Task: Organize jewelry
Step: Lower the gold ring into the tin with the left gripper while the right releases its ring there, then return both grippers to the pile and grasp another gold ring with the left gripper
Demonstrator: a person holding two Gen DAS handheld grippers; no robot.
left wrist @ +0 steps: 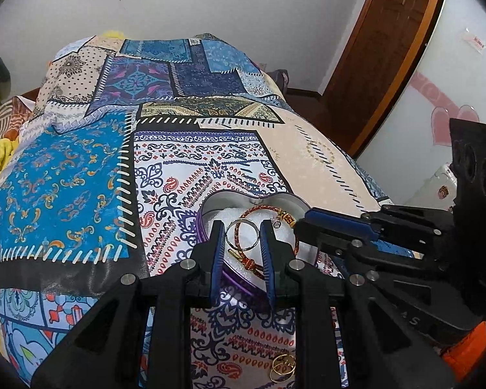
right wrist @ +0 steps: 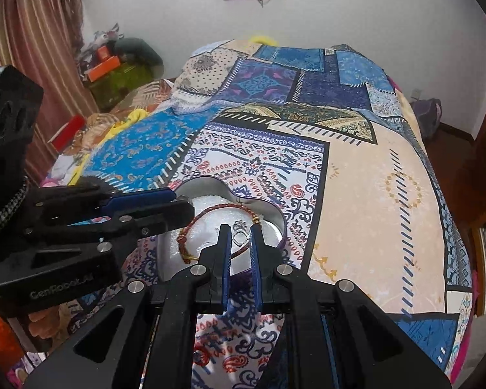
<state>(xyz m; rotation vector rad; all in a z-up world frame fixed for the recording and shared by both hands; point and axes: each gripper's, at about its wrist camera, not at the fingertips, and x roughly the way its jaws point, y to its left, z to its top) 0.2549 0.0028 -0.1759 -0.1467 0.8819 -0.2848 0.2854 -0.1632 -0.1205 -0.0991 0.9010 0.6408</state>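
A heart-shaped metal tin (left wrist: 295, 201) with a purple rim and white foam lining sits on the patchwork bedspread; it also shows in the right wrist view (right wrist: 277, 218). A red braided bracelet (left wrist: 259, 209) lies inside it, and it shows in the right wrist view too (right wrist: 191, 223). My left gripper (left wrist: 242, 236) is shut on a silver ring (left wrist: 231, 243) over the tin. My right gripper (right wrist: 239, 236) holds a small square silver ring (right wrist: 239, 237) between its fingers over the tin. Gold hoop earrings (left wrist: 282, 369) lie on the bedspread near me.
The patchwork bedspread (left wrist: 81, 178) covers the whole bed. A wooden door (left wrist: 372, 64) stands at the right. Boxes and clutter (right wrist: 113, 71) sit past the bed's left side by striped curtains (right wrist: 32, 48).
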